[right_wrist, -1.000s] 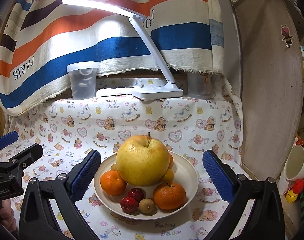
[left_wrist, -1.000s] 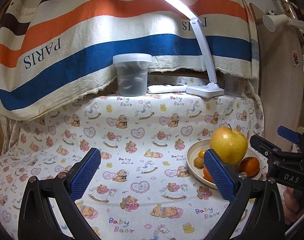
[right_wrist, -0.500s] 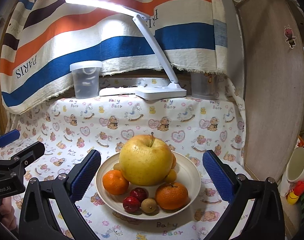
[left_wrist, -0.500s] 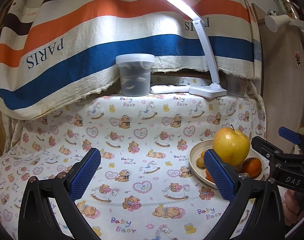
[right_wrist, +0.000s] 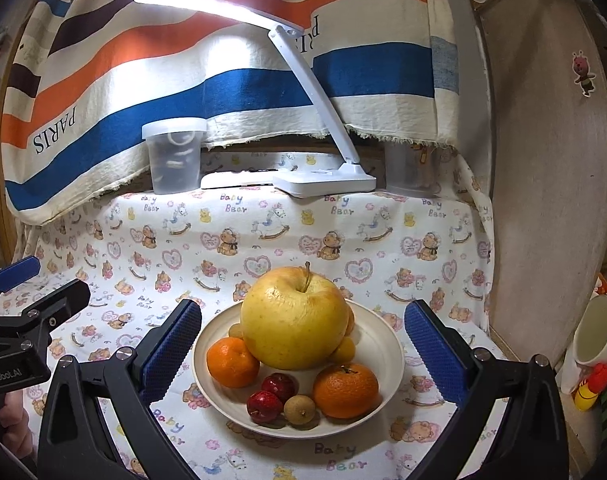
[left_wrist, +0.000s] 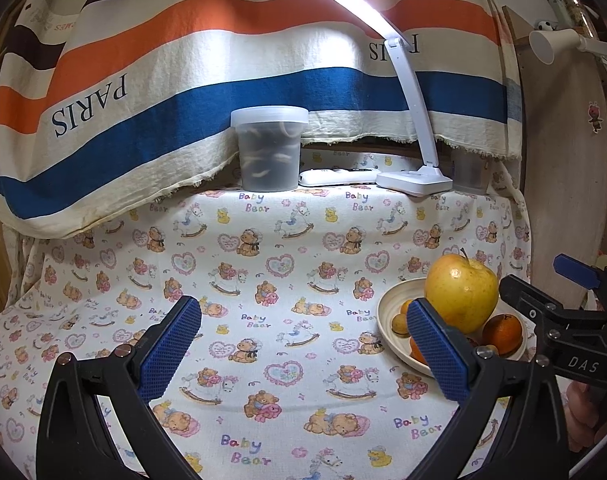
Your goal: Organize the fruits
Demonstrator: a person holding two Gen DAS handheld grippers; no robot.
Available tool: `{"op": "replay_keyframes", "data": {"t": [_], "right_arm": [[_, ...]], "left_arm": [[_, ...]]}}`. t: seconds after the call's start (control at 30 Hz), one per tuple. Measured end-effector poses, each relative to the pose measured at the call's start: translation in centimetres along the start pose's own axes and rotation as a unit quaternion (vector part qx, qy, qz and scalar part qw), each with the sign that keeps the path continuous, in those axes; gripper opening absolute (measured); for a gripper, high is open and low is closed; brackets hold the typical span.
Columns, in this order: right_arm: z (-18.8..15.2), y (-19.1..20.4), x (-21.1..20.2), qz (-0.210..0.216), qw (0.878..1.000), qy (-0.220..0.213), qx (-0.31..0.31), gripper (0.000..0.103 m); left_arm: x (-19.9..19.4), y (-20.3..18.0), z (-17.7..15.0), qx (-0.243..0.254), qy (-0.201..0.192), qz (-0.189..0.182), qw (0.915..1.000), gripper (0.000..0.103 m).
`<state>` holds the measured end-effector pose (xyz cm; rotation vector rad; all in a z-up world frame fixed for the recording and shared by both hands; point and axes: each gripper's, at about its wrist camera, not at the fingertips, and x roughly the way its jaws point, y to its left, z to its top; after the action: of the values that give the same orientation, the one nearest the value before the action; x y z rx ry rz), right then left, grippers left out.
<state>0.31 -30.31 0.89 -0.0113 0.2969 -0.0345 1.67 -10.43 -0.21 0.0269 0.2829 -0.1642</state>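
Note:
A cream plate (right_wrist: 383,344) holds a big yellow apple (right_wrist: 293,318), two oranges (right_wrist: 232,361) (right_wrist: 345,390), two small red fruits (right_wrist: 264,405), a brown longan (right_wrist: 299,410) and small yellow fruits behind the apple. My right gripper (right_wrist: 303,352) is open and empty, its jaws either side of the plate. My left gripper (left_wrist: 303,356) is open and empty over the bear-print cloth, left of the plate (left_wrist: 387,312). The apple (left_wrist: 461,292) and an orange (left_wrist: 502,334) show there too. The right gripper also shows at the right edge of the left wrist view (left_wrist: 559,312).
A white desk lamp (right_wrist: 323,182), a lidded plastic tub (right_wrist: 175,156) and a clear cup (right_wrist: 411,172) stand at the back under a striped cloth. A wooden panel (right_wrist: 543,200) walls the right side. A white mug (right_wrist: 595,332) sits beyond the table's right edge.
Both grippers have pulled back and risen slightly; the plate and back objects sit a little lower in both views. Both stay open. No fruit has moved.

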Motion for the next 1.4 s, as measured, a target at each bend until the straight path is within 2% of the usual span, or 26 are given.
{"op": "replay_keyframes", "data": {"t": [0.27,1.1,1.4], "right_arm": [[-0.02,-0.04,0.12,-0.001,1.0,0.003,-0.001,0.102],[0.06,-0.12,-0.03,-0.003,1.0,0.001,0.0,0.103],[0.25,-0.23,-0.25,-0.003,1.0,-0.001,0.0,0.103]], "left_arm": [[0.07,-0.07,0.0,-0.001,0.003,-0.01,0.9999,0.102],[-0.1,-0.11,0.02,0.003,0.0,-0.01,0.9999,0.102],[-0.08,0.13,0.1,0.003,0.0,0.002,1.0,0.102]]}}
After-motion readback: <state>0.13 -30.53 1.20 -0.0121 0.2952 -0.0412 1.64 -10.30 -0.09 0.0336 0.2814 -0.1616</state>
